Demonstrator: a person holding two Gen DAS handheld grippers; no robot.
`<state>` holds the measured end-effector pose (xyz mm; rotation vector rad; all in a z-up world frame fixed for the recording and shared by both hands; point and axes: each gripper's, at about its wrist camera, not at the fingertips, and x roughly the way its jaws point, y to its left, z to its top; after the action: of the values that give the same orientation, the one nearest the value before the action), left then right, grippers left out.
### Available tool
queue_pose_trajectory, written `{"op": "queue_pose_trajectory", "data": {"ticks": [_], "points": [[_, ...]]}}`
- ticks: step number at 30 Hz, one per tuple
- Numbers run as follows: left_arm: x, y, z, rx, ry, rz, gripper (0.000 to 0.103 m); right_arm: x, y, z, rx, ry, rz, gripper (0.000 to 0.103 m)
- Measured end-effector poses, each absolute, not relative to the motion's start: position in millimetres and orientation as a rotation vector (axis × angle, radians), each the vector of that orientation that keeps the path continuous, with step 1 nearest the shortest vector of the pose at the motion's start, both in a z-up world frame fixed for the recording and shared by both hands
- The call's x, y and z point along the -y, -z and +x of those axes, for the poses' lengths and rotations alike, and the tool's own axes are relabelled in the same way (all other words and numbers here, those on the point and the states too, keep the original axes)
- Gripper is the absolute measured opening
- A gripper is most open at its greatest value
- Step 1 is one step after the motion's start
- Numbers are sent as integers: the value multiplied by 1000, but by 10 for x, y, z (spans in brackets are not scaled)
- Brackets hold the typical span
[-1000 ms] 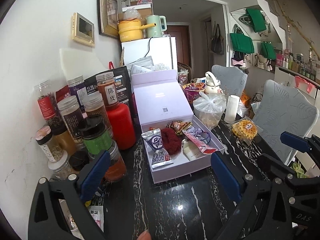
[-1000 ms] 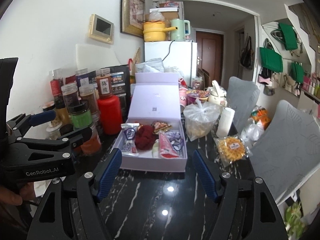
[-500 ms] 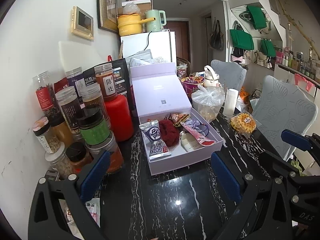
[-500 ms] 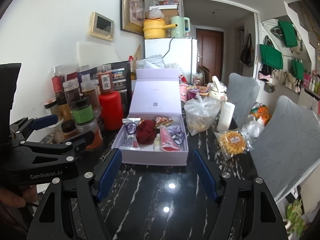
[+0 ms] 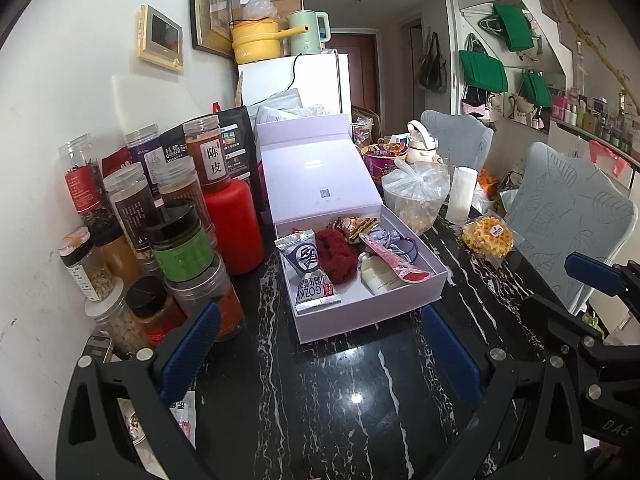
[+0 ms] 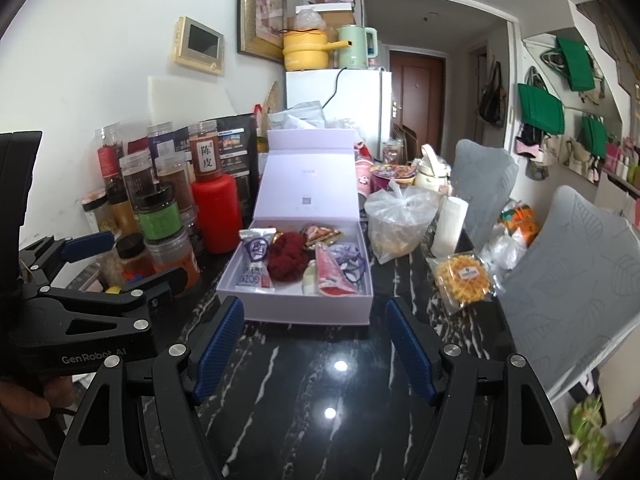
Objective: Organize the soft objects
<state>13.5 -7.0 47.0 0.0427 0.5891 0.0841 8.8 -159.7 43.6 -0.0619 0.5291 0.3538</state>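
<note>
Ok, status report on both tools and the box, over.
Left tool open, empty. Right tool open, empty, short of the box. Red scrunchie in box among packets, untouched. Lid up, approach unobstructed.

Both wrist views look low across the table (image 5: 320, 400), sharing the open box (image 6: 296, 312) near mid-frame.

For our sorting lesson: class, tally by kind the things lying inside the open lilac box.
Packets: 3 (silver packet, pink packet, orange packet)
Scrunchies: 2 (red scrunchie, purple scrunchie)
Bottles: 1 (cream bottle)
Total: 6
</note>
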Motion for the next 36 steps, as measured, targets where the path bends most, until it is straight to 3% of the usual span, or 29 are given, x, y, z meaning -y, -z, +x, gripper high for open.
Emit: {"op": "queue_pose_trajectory", "data": {"ticks": [36], "points": [[120, -365, 150, -636, -46, 41, 102, 1663, -351, 98, -564, -324, -55, 75]]}}
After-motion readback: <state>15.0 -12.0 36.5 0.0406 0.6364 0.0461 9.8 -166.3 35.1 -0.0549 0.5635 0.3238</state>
